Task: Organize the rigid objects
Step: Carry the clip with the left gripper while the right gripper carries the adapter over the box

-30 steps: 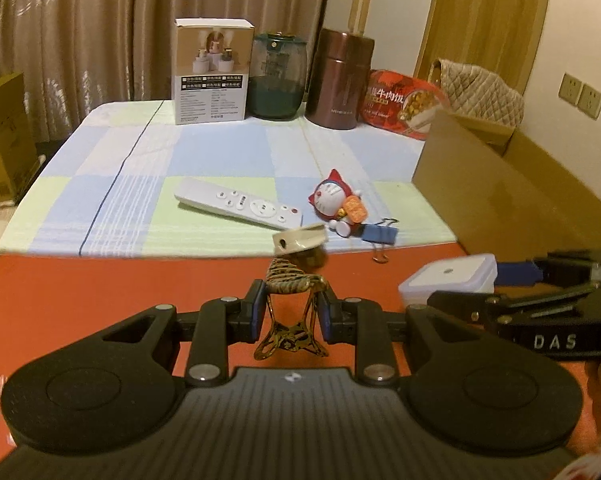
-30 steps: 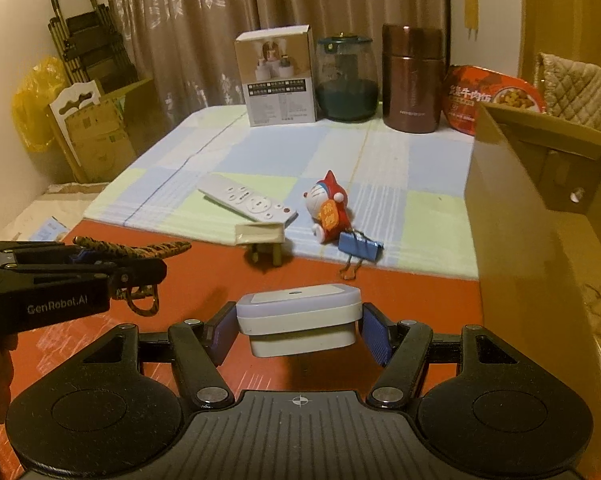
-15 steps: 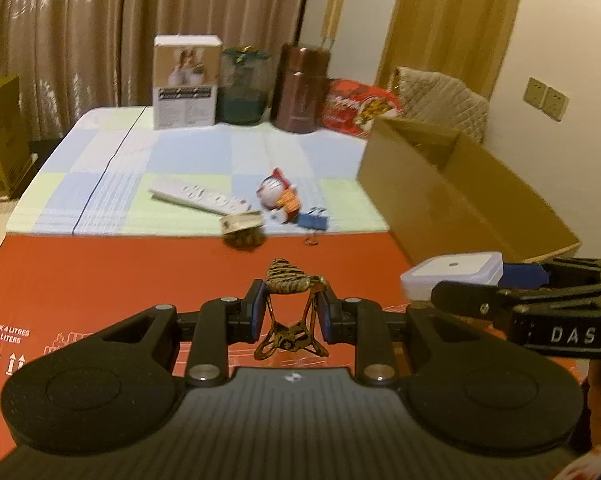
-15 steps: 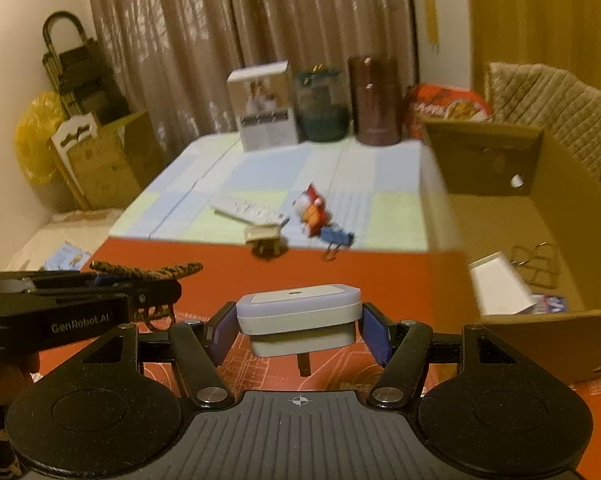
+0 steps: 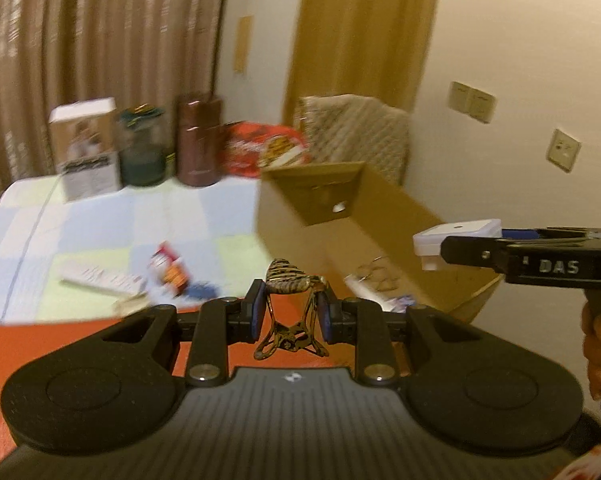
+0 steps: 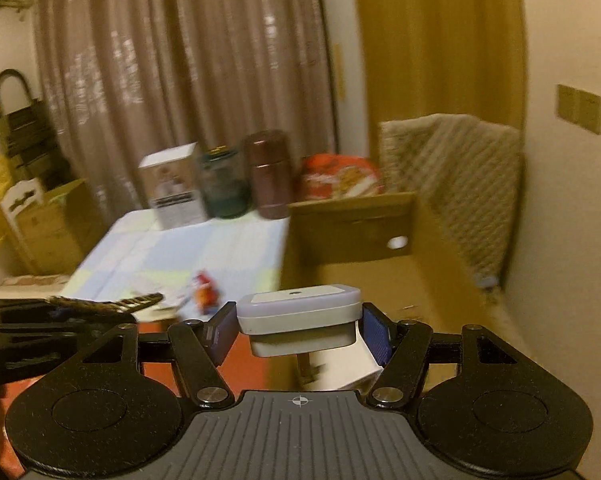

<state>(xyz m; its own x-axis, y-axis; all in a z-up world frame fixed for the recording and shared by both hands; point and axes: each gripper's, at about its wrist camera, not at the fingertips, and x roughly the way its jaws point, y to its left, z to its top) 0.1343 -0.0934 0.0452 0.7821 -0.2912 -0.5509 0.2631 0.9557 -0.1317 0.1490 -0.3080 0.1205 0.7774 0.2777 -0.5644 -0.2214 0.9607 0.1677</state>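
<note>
My left gripper (image 5: 290,308) is shut on a tiger-striped hair claw clip (image 5: 287,282), held up above the red mat (image 5: 60,338). My right gripper (image 6: 298,320) is shut on a white plug-in adapter (image 6: 298,306) with a prong hanging below it. In the left wrist view that adapter (image 5: 456,234) hovers over the near right part of the open cardboard box (image 5: 384,208). The box (image 6: 352,236) lies just ahead of and below the right gripper. From the right wrist view the hair clip (image 6: 104,303) shows side-on at the left, level with the adapter.
On the checked cloth lie a white remote (image 5: 100,280), a red-and-blue toy figure (image 5: 170,270) and a blue binder clip (image 5: 202,290). A white carton (image 5: 86,148), a glass jar (image 5: 142,152), a brown flask (image 5: 198,140) and a red packet (image 5: 264,148) stand at the back. Metal rings (image 5: 374,272) lie inside the box.
Both grippers have risen and swung right, from over the red mat towards the cardboard box, each keeping its object. The box's inside has come into view.
</note>
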